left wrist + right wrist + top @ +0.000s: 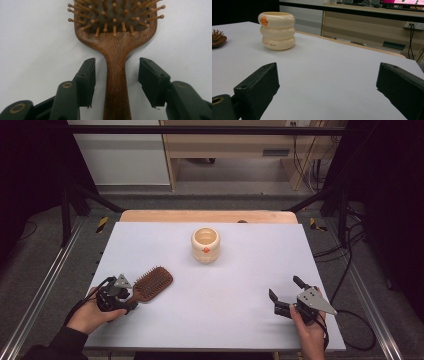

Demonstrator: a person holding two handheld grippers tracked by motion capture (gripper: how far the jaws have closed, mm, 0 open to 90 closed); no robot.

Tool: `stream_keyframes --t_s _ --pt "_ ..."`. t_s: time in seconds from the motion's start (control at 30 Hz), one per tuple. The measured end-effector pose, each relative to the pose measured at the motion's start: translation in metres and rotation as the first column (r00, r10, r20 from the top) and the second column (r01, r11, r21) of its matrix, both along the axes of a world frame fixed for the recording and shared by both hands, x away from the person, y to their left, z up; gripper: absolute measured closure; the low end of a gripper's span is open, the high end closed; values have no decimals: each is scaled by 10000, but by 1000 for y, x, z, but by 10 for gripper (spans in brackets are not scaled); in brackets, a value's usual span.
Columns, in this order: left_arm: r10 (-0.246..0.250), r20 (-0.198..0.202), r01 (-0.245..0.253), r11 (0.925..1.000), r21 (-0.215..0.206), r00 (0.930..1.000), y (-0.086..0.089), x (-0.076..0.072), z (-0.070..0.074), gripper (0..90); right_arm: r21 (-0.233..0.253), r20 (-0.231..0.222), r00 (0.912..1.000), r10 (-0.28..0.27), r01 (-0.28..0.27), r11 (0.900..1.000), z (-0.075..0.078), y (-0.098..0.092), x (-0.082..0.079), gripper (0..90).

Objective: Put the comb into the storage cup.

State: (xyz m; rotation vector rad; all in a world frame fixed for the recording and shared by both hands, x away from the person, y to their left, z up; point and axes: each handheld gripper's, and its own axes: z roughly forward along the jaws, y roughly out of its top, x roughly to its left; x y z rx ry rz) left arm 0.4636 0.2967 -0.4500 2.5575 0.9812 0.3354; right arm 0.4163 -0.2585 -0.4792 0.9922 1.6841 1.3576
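A wooden paddle hairbrush (152, 283) lies bristles up at the table's front left. Its handle (117, 82) runs between the jaws of my left gripper (131, 301) (117, 82), which stand open on either side of it with a small gap on each side. A cream ribbed cup (205, 244) (277, 30) with an orange mark stands upright near the table's middle back. My right gripper (286, 292) (327, 85) is wide open at the front right, low over the table, holding nothing and facing the cup.
The white table top (225, 285) ends in a wooden strip (207, 216) at the back. Black frame bars and cables stand around the table. The hairbrush's head (217, 37) shows at the left of the right gripper view.
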Motion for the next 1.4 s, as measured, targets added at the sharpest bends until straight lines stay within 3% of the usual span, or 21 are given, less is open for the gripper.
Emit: stream_keyframes --t_s 0.37,0.87,1.13,1.23,1.4 --pt "-122 -318 133 9993 358 9994 -7 6 1 560 -32 -47 10000 -22 22 10000 0 0 0 45" --pt "38 -688 -16 9995 308 9976 -10 7 0 665 -42 -97 10000 -3 3 10000 -1 0 1 45" --pt "-53 -946 130 9967 807 9955 -19 9 2 724 0 -104 9999 28 -28 10000 0 0 0 45" --pt "-120 -911 176 9980 608 9958 -17 9 2 728 30 -95 9999 41 -41 10000 0 0 0 45" --pt "-384 -491 406 9982 436 9981 -13 4 1 730 55 -85 10000 49 -49 10000 0 0 0 44"
